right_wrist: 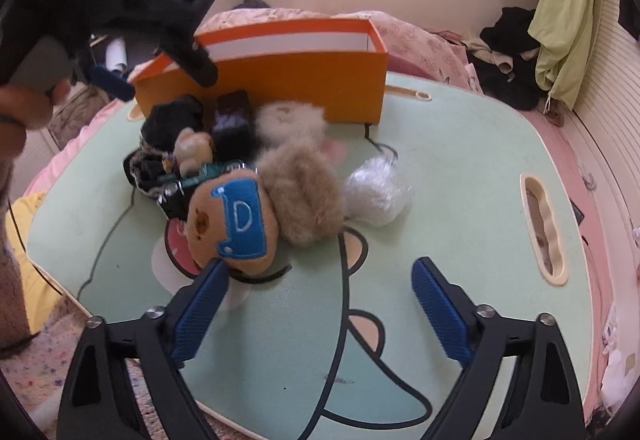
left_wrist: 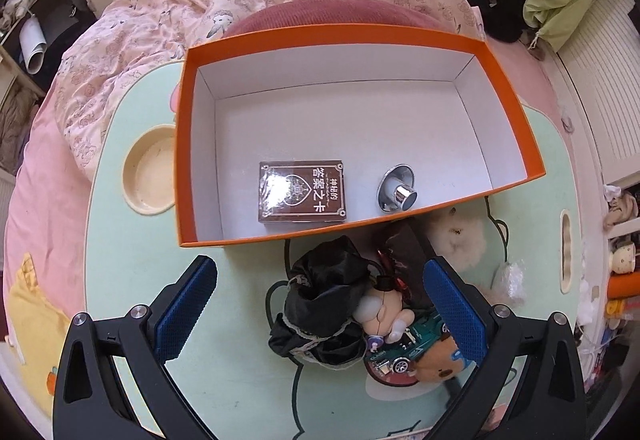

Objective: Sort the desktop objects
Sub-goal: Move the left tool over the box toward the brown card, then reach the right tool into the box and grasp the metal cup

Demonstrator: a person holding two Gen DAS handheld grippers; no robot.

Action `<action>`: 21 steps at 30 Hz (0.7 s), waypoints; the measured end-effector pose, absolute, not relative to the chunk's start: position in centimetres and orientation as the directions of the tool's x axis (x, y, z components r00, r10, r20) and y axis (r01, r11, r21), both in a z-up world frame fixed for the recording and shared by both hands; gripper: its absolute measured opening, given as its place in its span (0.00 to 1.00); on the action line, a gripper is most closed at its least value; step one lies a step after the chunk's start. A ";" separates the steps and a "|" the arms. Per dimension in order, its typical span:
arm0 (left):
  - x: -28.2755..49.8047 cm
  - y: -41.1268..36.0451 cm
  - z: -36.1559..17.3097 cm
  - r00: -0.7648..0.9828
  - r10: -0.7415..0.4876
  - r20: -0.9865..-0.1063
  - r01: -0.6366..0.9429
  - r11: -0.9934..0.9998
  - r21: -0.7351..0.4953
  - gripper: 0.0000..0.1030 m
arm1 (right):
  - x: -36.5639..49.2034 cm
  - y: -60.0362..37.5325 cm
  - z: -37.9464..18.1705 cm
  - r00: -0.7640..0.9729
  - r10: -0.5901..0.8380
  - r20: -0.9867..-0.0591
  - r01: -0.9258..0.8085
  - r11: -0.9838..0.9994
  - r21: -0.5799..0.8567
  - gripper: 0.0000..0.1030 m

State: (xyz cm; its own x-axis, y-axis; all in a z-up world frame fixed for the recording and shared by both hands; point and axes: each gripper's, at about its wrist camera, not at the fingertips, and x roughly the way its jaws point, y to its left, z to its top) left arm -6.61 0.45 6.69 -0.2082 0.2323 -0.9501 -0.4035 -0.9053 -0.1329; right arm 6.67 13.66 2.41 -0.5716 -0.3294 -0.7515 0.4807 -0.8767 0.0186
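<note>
On the pale green lap table (right_wrist: 460,168), both grippers hang wide apart and empty: the right gripper (right_wrist: 320,304) beside the bear plush (right_wrist: 232,224), the left gripper (left_wrist: 320,304) above the unsorted heap of black pouch (left_wrist: 320,304), figurine (left_wrist: 380,312) and toy car (left_wrist: 404,352). Farther back, the orange box (left_wrist: 516,120) holds only a card deck (left_wrist: 302,192) and a chrome knob (left_wrist: 398,190), so most sorting seems left.

L gripper (left_wrist: 320,296) points steeply down, jaws spread wide, blue pads apart w/ nothing pressed between them. In the right wrist view it shows at upper left as a black frame w/ one blue pad, held by a hand (right_wrist: 24,108) wrapped round its grip. R gripper (right_wrist: 320,304) angled down less steeply, jaws apart, nothing clamped, both blue pads facing each other
</note>
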 end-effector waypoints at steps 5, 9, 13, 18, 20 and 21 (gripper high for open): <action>-7.2 -1.9 8.5 -0.265 0.275 -0.924 -0.363 -0.916 -0.169 1.00 | 2.3 12.4 10.8 -0.576 -0.459 -0.676 0.533 -0.838 0.115 0.81; -7.5 -5.3 9.4 -0.313 0.303 -0.900 -0.296 -0.932 -0.211 1.00 | -4.9 6.8 12.8 -0.368 -0.502 -0.783 0.592 -0.776 0.219 0.78; -7.3 -8.9 9.3 -0.358 0.294 -0.886 -0.229 -0.948 -0.222 1.00 | -11.0 1.2 10.0 -0.188 -0.388 -0.902 0.557 -0.799 0.228 0.74; -7.5 -11.9 8.5 -0.396 0.266 -0.879 -0.170 -0.962 -0.214 1.00 | -15.2 -1.9 4.7 0.038 -0.259 -0.965 0.480 -0.842 0.245 0.55; -7.7 -12.4 8.3 -0.396 0.268 -0.878 -0.166 -0.962 -0.219 1.00 | -15.5 -2.7 3.7 0.049 -0.200 -0.979 0.492 -0.848 0.198 0.55; -7.8 -12.6 8.1 -0.392 0.273 -0.878 -0.165 -0.960 -0.225 1.00 | -15.7 -3.1 3.2 0.048 -0.170 -0.984 0.496 -0.852 0.171 0.55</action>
